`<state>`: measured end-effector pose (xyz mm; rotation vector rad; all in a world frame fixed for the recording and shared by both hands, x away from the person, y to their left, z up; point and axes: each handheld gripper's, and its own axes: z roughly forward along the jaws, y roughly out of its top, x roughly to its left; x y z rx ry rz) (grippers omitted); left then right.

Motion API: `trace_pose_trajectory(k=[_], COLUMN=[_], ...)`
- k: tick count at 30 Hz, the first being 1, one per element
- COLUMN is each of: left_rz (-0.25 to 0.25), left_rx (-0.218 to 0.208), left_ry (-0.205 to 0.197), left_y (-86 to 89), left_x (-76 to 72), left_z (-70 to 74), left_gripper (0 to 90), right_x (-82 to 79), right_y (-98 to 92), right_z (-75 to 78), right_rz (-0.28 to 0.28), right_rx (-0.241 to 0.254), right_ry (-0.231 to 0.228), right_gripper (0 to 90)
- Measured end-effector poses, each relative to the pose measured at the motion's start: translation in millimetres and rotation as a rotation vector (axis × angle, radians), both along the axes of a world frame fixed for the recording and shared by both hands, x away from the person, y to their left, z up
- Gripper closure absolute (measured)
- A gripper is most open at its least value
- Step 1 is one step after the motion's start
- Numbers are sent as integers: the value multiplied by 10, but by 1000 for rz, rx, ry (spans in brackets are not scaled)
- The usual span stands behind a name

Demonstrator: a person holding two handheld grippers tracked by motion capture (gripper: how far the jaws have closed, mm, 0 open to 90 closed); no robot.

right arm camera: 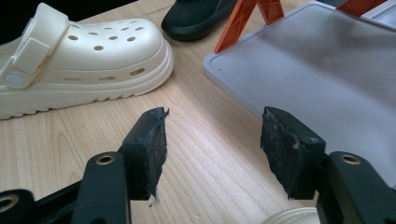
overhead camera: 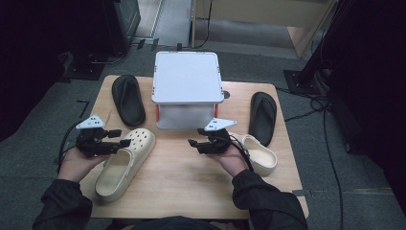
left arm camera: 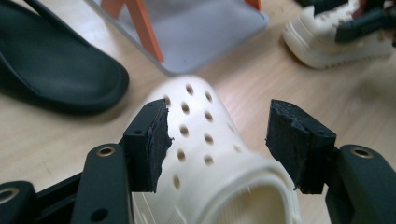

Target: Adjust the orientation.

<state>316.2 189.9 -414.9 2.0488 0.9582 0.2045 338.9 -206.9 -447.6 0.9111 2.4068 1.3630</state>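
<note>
Left hand-held gripper (overhead camera: 125,138) | level; jaws wide astride cream clog (left arm camera: 210,154)

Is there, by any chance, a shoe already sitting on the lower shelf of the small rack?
No, the lower shelf of the rack lies bare in the right gripper view, and the cream clog stands on the table.

Black grippers, left gripper (overhead camera: 119,138), right gripper (overhead camera: 195,136), grey plates, dark sleeves

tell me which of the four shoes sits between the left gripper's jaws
The cream clog on the table's left side. The left gripper straddles its perforated toe with jaws open. The other cream clog lies right, and both black sandals lie farther back.
</note>
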Motion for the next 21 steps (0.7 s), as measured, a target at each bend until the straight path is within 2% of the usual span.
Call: trace_pose_trajectory(k=[4, 11, 13, 16, 19, 21], left_rz=[-8, -36, -42, -39, -42, -41], left_rx=[13, 16, 13, -26, -24, -19], left_ry=[4, 23, 31, 33, 28, 42], left_y=[35, 71, 81, 124, 134, 151], left_x=[-75, -100, -104, -94, -97, -95], left_z=[-71, -171, -222, -272, -283, -292], left_gripper=[388, 392, 381, 380, 378, 375], right_x=[6, 2, 1, 1, 1, 1], right_y=[8, 12, 11, 13, 16, 21], right_z=[-1, 0, 1, 2, -1, -3], right_rz=[-4, -4, -4, -6, -3, -2], right_rx=[0, 0, 0, 1, -3, -5], right_ry=[5, 5, 5, 5, 5, 6], right_gripper=[416, 416, 416, 416, 416, 416])
